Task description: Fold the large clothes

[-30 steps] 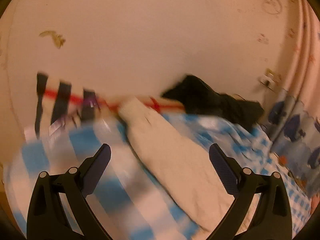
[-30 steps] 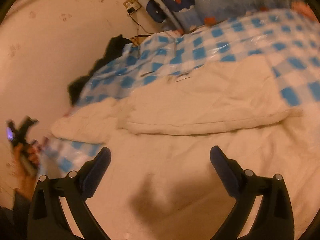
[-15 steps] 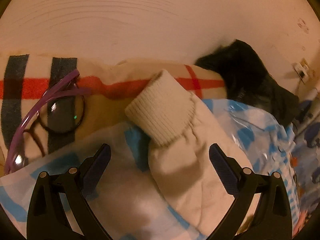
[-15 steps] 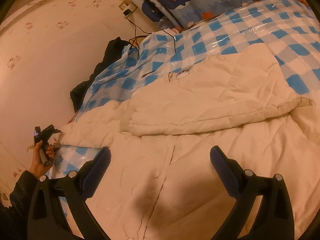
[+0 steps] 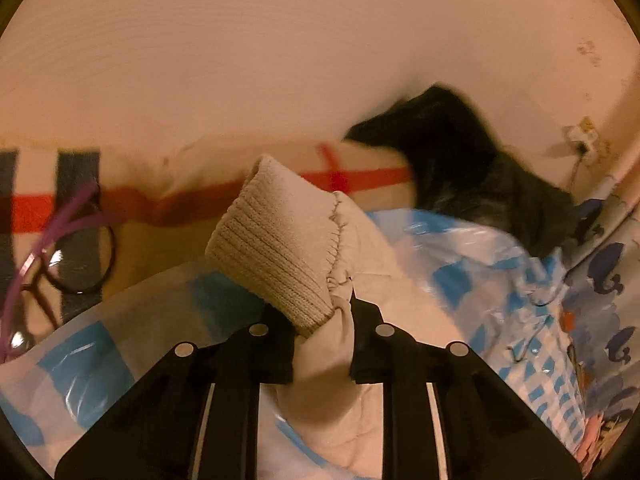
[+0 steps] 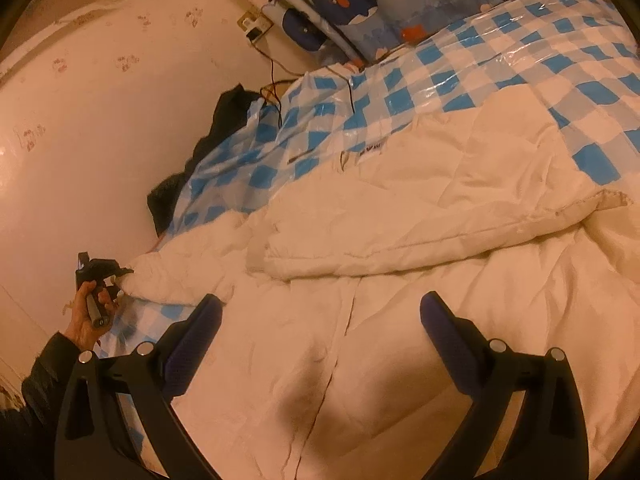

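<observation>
- Jacket (image 6: 400, 320), a cream quilted one, is lying spread front-up over the blue-checked plastic sheet (image 6: 500, 52) on the bed, with one sleeve already folded across the chest.
- Its other sleeve (image 6: 180, 276) is stretching out toward 9 o'clock in the right wrist view, its long axis running roughly from 3 to 9 o'clock, ending at the bed's edge by the wall.
- At that end the left gripper (image 5: 322, 316) is sitting right on the sleeve, so the left hand (image 6: 90, 312) is by far the nearer one; the ribbed cuff (image 5: 276, 248) is sticking out past the fingertips toward 12 o'clock in the left wrist view.
- The left jaws have just been closing and are now standing narrow, pinching the sleeve fabric just behind the cuff.
- The right gripper (image 6: 320, 340) is hovering over the jacket's front near the closure seam, jaws spread wide, holding nothing and touching nothing as far as can be seen.
- Judging from this, the next move is carrying the pinched sleeve from 9 o'clock back over the jacket's body toward 3 o'clock.
- Glasses (image 5: 76, 256) are lying on the striped blanket (image 5: 168, 200) at 9 o'clock of the cuff, near enough to be snagged if the sleeve is dragged sideways.
</observation>
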`<state>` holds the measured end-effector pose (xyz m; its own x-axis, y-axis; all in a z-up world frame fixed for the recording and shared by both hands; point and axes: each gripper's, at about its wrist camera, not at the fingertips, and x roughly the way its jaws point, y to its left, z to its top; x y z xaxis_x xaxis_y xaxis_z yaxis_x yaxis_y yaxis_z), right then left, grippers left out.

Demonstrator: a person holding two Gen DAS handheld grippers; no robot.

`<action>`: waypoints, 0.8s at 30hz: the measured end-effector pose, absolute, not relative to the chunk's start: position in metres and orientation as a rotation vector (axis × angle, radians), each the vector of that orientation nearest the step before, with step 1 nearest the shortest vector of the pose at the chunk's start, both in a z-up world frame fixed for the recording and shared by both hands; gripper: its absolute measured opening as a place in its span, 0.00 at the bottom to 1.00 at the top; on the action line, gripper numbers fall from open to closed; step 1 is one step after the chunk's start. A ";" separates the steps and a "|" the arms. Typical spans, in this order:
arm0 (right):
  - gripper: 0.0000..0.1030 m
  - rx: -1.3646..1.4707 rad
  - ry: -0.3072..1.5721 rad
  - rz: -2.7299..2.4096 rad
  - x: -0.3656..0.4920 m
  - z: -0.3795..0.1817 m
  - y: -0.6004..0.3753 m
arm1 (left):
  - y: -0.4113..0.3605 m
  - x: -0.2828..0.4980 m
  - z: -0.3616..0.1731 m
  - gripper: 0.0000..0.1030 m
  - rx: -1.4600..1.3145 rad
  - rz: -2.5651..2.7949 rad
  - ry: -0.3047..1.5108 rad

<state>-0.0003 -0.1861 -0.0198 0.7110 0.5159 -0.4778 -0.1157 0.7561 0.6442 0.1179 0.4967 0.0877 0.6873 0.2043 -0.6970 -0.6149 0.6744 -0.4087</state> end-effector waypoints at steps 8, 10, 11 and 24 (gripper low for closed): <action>0.93 0.738 0.591 0.325 -0.012 -0.002 -0.224 | 0.386 0.126 0.195 0.15 -0.590 0.231 0.499; 0.93 0.783 0.562 0.301 -0.015 0.000 -0.238 | 0.348 0.130 0.216 0.15 -0.567 0.149 0.480; 0.93 0.808 0.549 0.291 -0.016 0.001 -0.246 | 0.322 0.135 0.227 0.15 -0.554 0.093 0.474; 0.93 1.110 0.347 0.169 -0.047 0.003 -0.342 | -0.007 0.153 0.190 0.15 -0.292 -0.387 0.664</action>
<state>-0.0469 -0.3422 0.0029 0.9337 0.3040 -0.1892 0.0390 0.4389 0.8977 0.1530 -0.0066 0.1897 0.7208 -0.4365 -0.5385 0.2531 0.8889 -0.3818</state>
